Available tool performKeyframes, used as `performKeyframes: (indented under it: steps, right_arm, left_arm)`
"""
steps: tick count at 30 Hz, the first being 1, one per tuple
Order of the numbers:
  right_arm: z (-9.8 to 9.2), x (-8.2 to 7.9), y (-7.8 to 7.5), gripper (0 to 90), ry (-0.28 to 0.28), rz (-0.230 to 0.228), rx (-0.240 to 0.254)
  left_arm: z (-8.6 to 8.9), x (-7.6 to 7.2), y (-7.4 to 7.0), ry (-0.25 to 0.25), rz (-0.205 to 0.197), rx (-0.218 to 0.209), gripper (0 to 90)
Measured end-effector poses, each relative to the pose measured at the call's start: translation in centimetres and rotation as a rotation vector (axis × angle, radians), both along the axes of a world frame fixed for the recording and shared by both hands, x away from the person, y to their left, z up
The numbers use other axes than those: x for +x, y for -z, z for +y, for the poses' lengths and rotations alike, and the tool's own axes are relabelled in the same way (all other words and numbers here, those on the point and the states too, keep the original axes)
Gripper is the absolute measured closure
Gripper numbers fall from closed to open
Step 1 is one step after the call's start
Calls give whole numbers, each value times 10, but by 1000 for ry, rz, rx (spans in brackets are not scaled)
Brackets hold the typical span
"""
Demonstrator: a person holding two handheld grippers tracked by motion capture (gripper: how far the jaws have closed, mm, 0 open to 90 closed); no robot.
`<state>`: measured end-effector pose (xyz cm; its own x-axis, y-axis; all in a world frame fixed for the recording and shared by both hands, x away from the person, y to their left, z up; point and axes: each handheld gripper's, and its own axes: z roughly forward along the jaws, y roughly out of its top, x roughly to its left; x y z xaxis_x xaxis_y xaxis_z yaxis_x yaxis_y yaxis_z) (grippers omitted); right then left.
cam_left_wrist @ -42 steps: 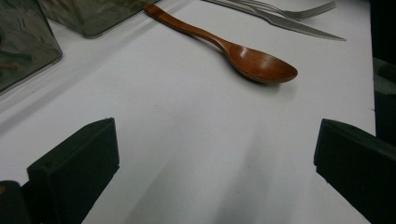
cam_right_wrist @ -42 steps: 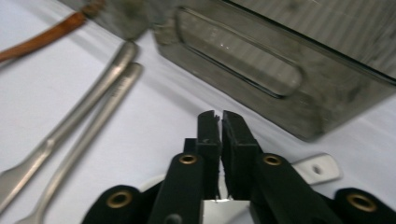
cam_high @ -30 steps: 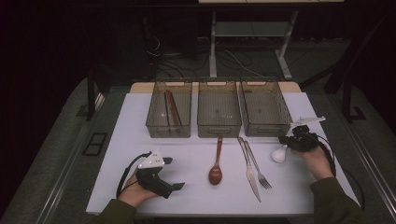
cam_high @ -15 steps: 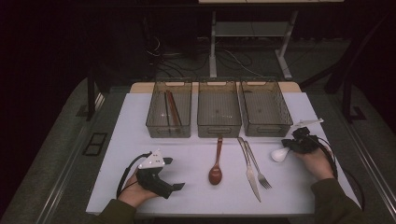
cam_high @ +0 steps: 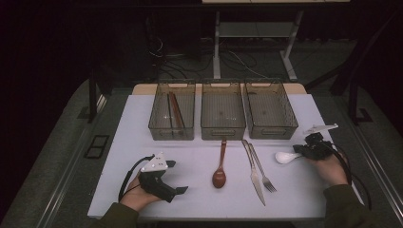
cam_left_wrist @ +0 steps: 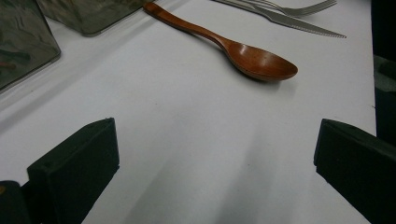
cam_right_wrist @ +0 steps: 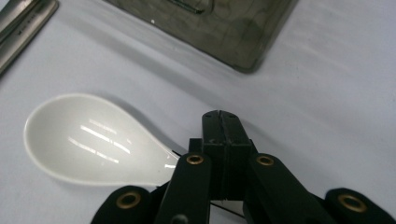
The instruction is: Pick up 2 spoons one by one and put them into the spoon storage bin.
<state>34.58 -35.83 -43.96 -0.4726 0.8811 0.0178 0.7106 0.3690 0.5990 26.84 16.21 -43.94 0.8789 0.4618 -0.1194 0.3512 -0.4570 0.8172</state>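
Overhead front view, two close claw-cams

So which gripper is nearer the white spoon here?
Right. The right gripper is shut at the white spoon, over its handle end. The left gripper sits open across the table, beyond the wooden spoon.

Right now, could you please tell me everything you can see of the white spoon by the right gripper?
The white spoon looks like glossy ceramic, a soup spoon with a deep oval bowl facing up and catching light streaks. It lies flat on the white table, right of the fork, in front of the rightmost bin. Its short handle runs under the right gripper, whose jaws are shut; whether they pinch the handle is hidden.
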Motion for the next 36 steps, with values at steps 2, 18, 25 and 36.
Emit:
performKeyframes:
  steps: [2, 18, 25, 36]
  right_arm:
    - [-2, -2, 0, 899, -5, 2, -5]
    - [-16, -19, -14, 700, -20, -40, 107]
    - [-2, -24, -12, 503, -115, -29, 149]
    - [13, -18, -4, 463, -165, -11, 126]
  left_arm:
    - [0, 0, 0, -1, 0, 1, 0]
    - [0, 0, 0, -4, 1, 0, 0]
    - [0, 1, 0, -2, 3, 1, 0]
    - [0, 1, 1, 1, 3, 6, 0]
